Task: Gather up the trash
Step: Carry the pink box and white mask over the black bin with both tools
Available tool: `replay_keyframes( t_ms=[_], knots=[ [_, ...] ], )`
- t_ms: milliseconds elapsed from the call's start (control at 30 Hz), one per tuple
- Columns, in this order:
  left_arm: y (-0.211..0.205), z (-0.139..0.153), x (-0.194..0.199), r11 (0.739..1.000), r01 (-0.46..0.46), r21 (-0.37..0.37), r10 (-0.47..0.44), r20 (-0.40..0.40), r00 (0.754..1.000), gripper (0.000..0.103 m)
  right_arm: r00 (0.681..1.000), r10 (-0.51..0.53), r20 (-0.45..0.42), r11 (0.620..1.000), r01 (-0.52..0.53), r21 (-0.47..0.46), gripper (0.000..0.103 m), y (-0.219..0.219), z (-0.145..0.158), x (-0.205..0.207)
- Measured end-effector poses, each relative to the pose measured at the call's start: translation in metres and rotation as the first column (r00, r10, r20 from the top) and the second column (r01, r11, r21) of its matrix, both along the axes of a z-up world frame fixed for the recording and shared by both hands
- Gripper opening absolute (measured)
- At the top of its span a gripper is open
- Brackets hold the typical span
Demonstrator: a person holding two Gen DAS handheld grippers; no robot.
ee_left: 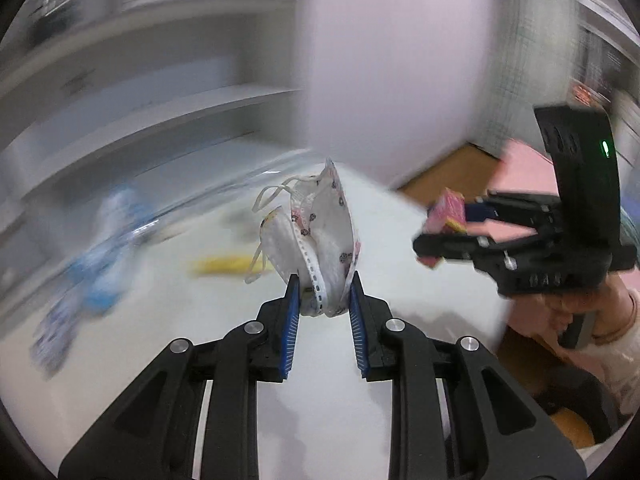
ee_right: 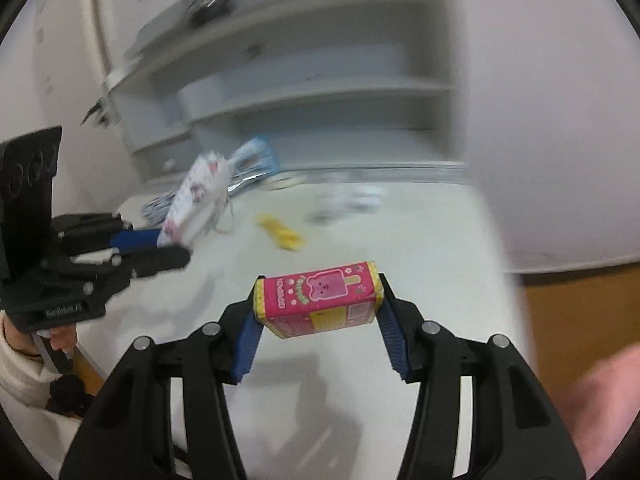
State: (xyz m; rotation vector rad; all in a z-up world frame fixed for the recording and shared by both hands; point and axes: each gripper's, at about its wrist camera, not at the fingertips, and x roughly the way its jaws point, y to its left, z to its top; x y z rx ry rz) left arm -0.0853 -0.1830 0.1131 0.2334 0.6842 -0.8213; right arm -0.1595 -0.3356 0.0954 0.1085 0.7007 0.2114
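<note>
Left wrist view: the left claw (ee_left: 323,292) is closed narrowly on a crumpled white face mask (ee_left: 316,236) with a small printed pattern, held clear above the white table (ee_left: 320,380); its ear loops hang loose on the left. At the right, the right claw (ee_left: 430,236), held in a person's hand (ee_left: 568,308), carries a pink box (ee_left: 446,210). On the table farther away lie a yellow scrap (ee_left: 224,266) and, at the far left, a blurred blue-and-white wrapper (ee_left: 100,248); neither is collected. Right wrist view: the right claw (ee_right: 319,304) stands at a middling width, clamped on the two ends of the pink box (ee_right: 320,296), a carton printed with a bear-shaped ice pop, lifted off the table (ee_right: 420,248). At the left, the left claw (ee_right: 176,248) holds the mask (ee_right: 196,200). Left behind on the table are the yellow scrap (ee_right: 282,232), a blue-and-white wrapper (ee_right: 252,160) at the far edge, and a blurred whitish piece (ee_right: 352,200) to the right. No bin shows in either view. Judged progress: two pieces picked up but not yet deposited; at least three remain.
</note>
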Motion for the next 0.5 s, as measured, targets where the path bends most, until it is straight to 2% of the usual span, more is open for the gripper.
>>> replay_keyframes(
  t_ms=[33, 67, 133, 200, 233, 267, 333, 367, 400, 433, 467, 500],
  knots=[
    [-0.021, 0.001, -0.013, 0.998, 0.061, -0.001, -0.061, 0.002, 0.998, 0.023, 0.998, -0.068, 0.016, 0.998, 0.068, 0.001, 0.052, -0.026, 0.003, -0.025],
    [-0.054, 0.002, -0.036, 0.987, 0.161, -0.007, -0.162, -0.007, 0.987, 0.023, 0.993, -0.116, 0.022, 0.993, 0.116, 0.002, 0.052, -0.045, 0.004, -0.043],
    [-0.093, -0.002, -0.065, 0.958, 0.288, -0.006, -0.288, -0.03, 0.957, 0.023, 0.965, -0.262, 0.028, 0.965, 0.261, 0.007, 0.052, -0.097, -0.002, -0.097],
    [-0.145, -0.018, -0.105, 0.893, 0.449, 0.033, -0.447, -0.068, 0.892, 0.023, 0.925, -0.379, 0.011, 0.925, 0.378, 0.019, 0.052, -0.137, -0.017, -0.141],
    [-0.165, -0.026, -0.12, 0.863, 0.502, 0.053, -0.497, -0.087, 0.863, 0.023, 0.906, -0.424, 0.002, 0.906, 0.423, 0.022, 0.052, -0.153, -0.026, -0.161],
    [-0.195, -0.043, -0.137, 0.822, 0.566, 0.062, -0.554, -0.143, 0.82, 0.023, 0.882, -0.471, -0.026, 0.881, 0.472, 0.031, 0.052, -0.174, -0.043, -0.186],
    [-0.227, -0.072, -0.15, 0.782, 0.62, 0.066, -0.589, -0.25, 0.769, 0.023, 0.847, -0.523, -0.091, 0.847, 0.529, 0.058, 0.052, -0.201, -0.075, -0.213],
    [-0.248, -0.096, -0.157, 0.76, 0.644, 0.089, -0.593, -0.309, 0.743, 0.023, 0.831, -0.539, -0.137, 0.831, 0.552, 0.075, 0.052, -0.213, -0.097, -0.227],
    [-0.266, -0.121, -0.163, 0.743, 0.655, 0.135, -0.585, -0.345, 0.734, 0.023, 0.812, -0.55, -0.194, 0.814, 0.574, 0.094, 0.052, -0.225, -0.126, -0.239],
    [-0.282, -0.145, -0.167, 0.73, 0.657, 0.186, -0.568, -0.369, 0.736, 0.023, 0.795, -0.557, -0.239, 0.799, 0.592, 0.105, 0.052, -0.232, -0.151, -0.246],
    [-0.3, -0.178, -0.168, 0.713, 0.653, 0.255, -0.531, -0.411, 0.741, 0.023, 0.769, -0.56, -0.308, 0.778, 0.616, 0.124, 0.052, -0.241, -0.189, -0.253],
    [-0.318, -0.214, -0.165, 0.697, 0.64, 0.323, -0.476, -0.458, 0.751, 0.023, 0.751, -0.559, -0.352, 0.761, 0.633, 0.14, 0.052, -0.245, -0.215, -0.258]
  ],
)
